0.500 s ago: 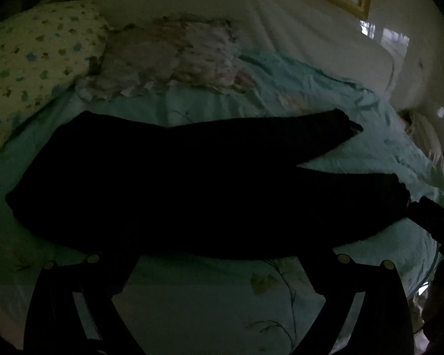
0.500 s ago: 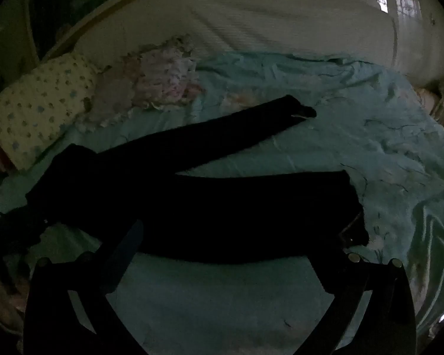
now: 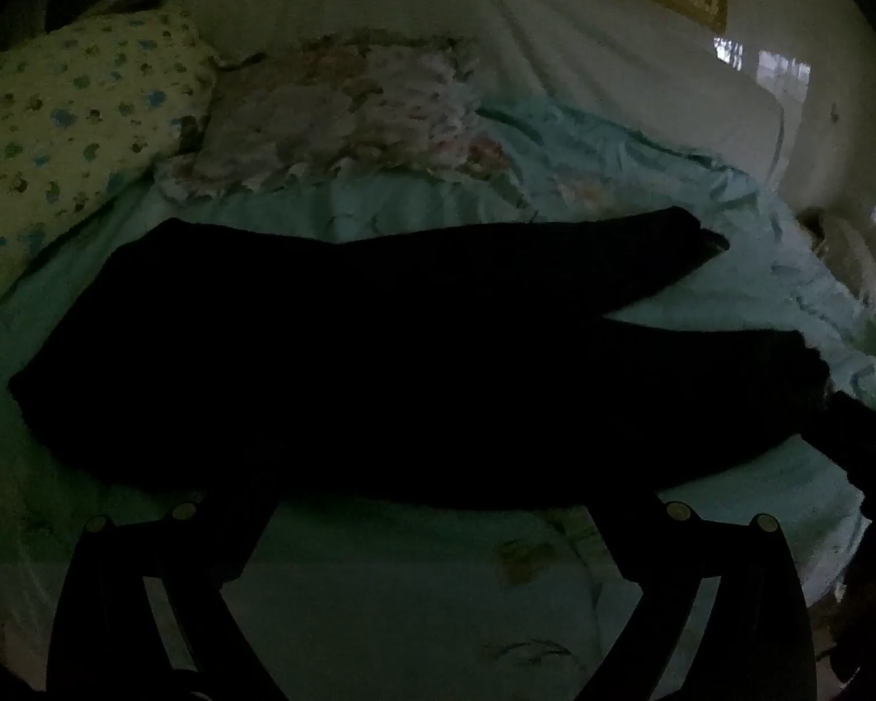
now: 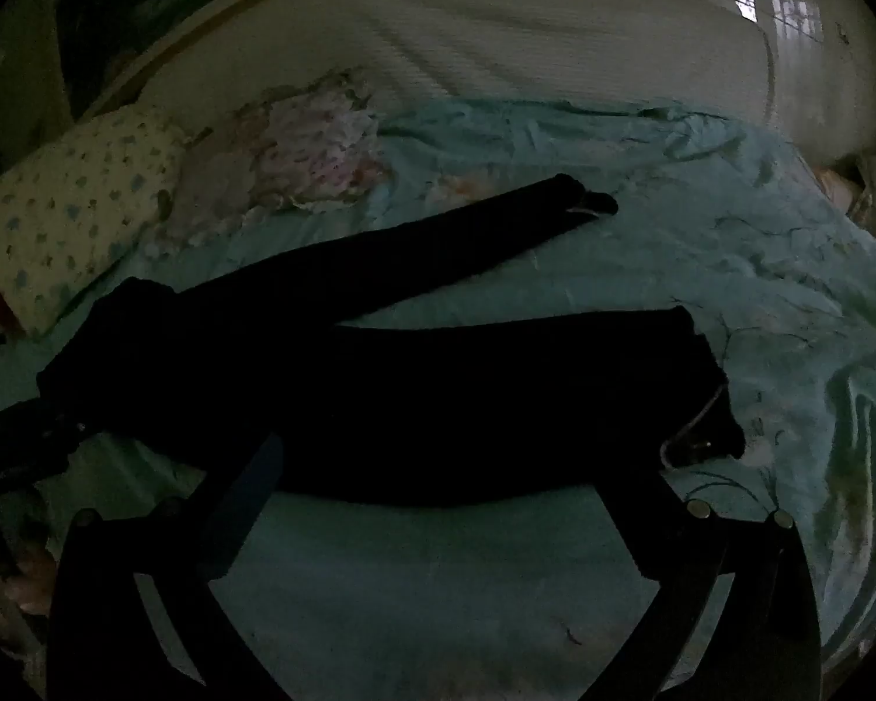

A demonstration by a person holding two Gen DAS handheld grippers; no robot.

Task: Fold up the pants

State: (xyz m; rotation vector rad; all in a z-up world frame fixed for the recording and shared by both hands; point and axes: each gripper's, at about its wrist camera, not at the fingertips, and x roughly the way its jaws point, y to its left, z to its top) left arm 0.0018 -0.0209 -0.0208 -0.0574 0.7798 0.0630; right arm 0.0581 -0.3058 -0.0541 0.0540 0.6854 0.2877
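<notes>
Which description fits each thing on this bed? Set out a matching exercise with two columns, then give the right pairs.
Things:
1. pants
2. bedsheet
3. spotted pillow
4. left tool

Descriptions:
A. pale with blue spots, at the bed's left end
B. black, spread flat, legs apart
C. open, holding nothing
D. wrinkled light green-blue

Pairs: 1-B, 2-D, 3-A, 4-C

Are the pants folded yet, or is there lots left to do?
Not yet. Done so far: the black pants lie spread out on the blue bedsheet, legs apart in a V. In hand: nothing, since the left tongs and right tongs are both wide open above the near edge of the pants. Left: probably bringing one leg onto the other, then folding them shorter.
</notes>
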